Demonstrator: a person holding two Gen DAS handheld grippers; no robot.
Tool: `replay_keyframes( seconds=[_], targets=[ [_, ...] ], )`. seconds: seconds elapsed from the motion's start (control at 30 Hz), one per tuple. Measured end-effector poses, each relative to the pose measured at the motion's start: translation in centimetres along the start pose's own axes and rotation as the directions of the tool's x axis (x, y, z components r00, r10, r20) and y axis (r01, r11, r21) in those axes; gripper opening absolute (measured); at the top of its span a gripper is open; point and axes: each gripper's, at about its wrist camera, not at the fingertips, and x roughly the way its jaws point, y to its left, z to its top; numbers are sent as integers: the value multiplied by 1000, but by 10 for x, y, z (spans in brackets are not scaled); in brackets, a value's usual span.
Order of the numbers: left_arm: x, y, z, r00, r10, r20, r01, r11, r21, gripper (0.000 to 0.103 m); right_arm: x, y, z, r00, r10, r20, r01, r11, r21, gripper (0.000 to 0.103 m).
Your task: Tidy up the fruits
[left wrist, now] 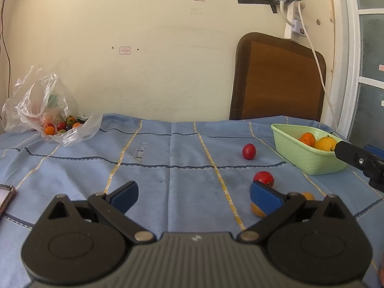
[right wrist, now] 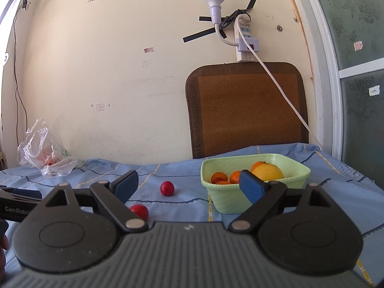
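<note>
A pale green basket (left wrist: 306, 162) (right wrist: 225, 200) stands at the right of the blue cloth and holds oranges (right wrist: 267, 171) and small tangerines (right wrist: 219, 176). Two red fruits lie loose on the cloth: one farther back (left wrist: 249, 151) (right wrist: 167, 188), one nearer (left wrist: 264, 178) (right wrist: 139, 211). Small orange fruits (left wrist: 257, 210) lie partly hidden behind my left gripper's right finger. My left gripper (left wrist: 193, 195) is open and empty, low over the cloth. My right gripper (right wrist: 189, 186) is open and empty in front of the basket; it shows at the left wrist view's right edge (left wrist: 360, 159).
A clear plastic bag (left wrist: 45, 110) (right wrist: 45, 153) with several small fruits lies at the back left by the wall. A phone (left wrist: 6, 198) lies at the left edge. A brown chair back (left wrist: 278, 79) stands behind the table. A white cable hangs from a wall power strip (right wrist: 246, 40).
</note>
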Motion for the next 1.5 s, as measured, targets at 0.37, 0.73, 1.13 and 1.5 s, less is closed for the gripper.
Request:
replay_keyframes(
  seconds=[0.37, 0.73, 1.13, 1.5],
  targets=[
    [0, -2, 0, 1000, -14, 0, 14, 1000, 14, 102, 0, 1, 0, 1000, -2, 0, 2, 1000, 0, 93],
    [-1, -4, -1, 1000, -23, 7, 23, 999, 26, 102, 0, 1, 0, 1000, -2, 2, 2, 1000, 5, 93],
    [-2, -3, -1, 999, -29, 13, 29, 999, 30, 102, 0, 1, 0, 1000, -1, 1, 1, 1000, 5, 93],
    [-3, -4, -1, 999, -32, 17, 32, 999, 37, 102, 0, 1, 0, 1000, -3, 2, 3, 1000, 5, 93]
  ],
)
